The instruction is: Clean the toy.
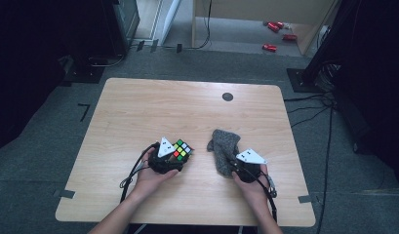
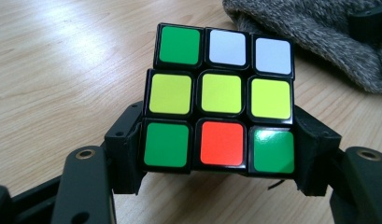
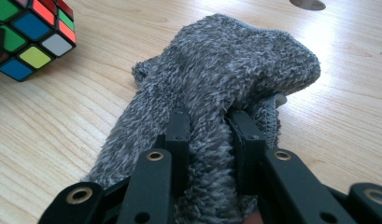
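I have the left gripper (image 1: 173, 157) pinching a scrambled puzzle cube with black edges and coloured square stickers (image 1: 182, 149), one jaw pressed on each side of its lower layer. In the left gripper view the cube (image 2: 221, 98) stands square between the jaws, the face towards the camera showing a green and two white stickers on top, three yellow across the middle, and green, red, green along the bottom. From the high view it sits at the near middle of the pale wooden table (image 1: 138, 112); whether it rests on the wood or is lifted just clear I cannot quite tell.

My right gripper (image 1: 234, 165) is clamped on a fuzzy grey knitted mitten (image 1: 225, 148). In the right gripper view the two black jaws squeeze a ridge of the mitten's (image 3: 216, 93) fabric between them, and the rest bulges up and away from them, with a lobe sagging to the right. The mitten lies on the table just right of the cube, near it but apart. The cube's corner (image 3: 32, 37) shows at the upper left of that view.

A small dark round disc (image 1: 228, 96) sits in the tabletop near the far edge, well apart from both.
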Available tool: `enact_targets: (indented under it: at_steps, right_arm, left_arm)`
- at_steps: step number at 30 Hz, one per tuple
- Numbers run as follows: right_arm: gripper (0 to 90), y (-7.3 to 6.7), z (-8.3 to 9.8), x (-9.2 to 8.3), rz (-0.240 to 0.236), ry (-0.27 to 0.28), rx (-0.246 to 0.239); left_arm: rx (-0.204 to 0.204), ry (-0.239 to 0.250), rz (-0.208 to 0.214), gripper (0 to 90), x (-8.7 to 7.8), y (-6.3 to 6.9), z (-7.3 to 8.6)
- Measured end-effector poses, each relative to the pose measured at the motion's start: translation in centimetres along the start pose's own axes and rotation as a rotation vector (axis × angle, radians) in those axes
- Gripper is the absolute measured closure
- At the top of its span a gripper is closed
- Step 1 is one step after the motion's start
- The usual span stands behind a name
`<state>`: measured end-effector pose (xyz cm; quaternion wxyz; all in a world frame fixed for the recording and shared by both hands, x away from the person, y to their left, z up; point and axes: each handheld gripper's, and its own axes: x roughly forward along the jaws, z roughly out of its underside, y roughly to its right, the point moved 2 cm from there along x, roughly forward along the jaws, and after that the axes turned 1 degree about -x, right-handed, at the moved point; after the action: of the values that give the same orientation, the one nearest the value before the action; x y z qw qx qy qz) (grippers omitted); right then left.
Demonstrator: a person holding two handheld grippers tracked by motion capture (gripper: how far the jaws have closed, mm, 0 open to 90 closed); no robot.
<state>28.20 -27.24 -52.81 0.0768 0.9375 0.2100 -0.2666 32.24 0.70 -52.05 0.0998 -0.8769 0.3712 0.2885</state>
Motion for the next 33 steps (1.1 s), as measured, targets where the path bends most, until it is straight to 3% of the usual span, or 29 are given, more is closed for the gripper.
enact_targets:
  at_steps: [21, 24, 26, 28, 29, 31, 33]
  right_arm:
    - [74.6, -0.2, 0.2, 0.1, -0.005, -0.006, -0.002]
    - [72.9, -0.2, 0.1, 0.2, -0.005, -0.01, -0.001]
    - [62.8, -0.2, 0.1, 0.1, -0.019, -0.005, 0.013]
    - [43.7, -0.3, 0.0, 0.1, -0.044, 0.009, 0.031]
    - [29.5, -0.3, -0.1, 0.1, -0.049, 0.006, 0.046]
    - [14.2, -0.5, -0.3, 0.0, -0.021, -0.012, 0.044]
    - [11.2, -0.6, -0.5, -0.3, -0.001, -0.017, 0.045]
  left_arm:
    - [0.046, -0.039, -0.052, 32.7, 1.0, 0.8, 0.2]
    - [0.058, -0.036, -0.029, 32.6, 0.9, 0.8, 0.3]
    - [0.075, -0.009, 0.004, 31.8, 0.6, 0.8, 0.3]
    - [0.071, 0.017, 0.005, 24.5, 0.3, 0.9, 0.2]
    - [0.061, 0.019, 0.016, 20.0, 0.2, 0.9, 0.1]
    - [0.051, 0.026, 0.017, 17.5, -0.1, 0.9, 0.0]
    - [0.026, 0.037, 0.051, 15.3, -0.6, 0.7, -0.2]
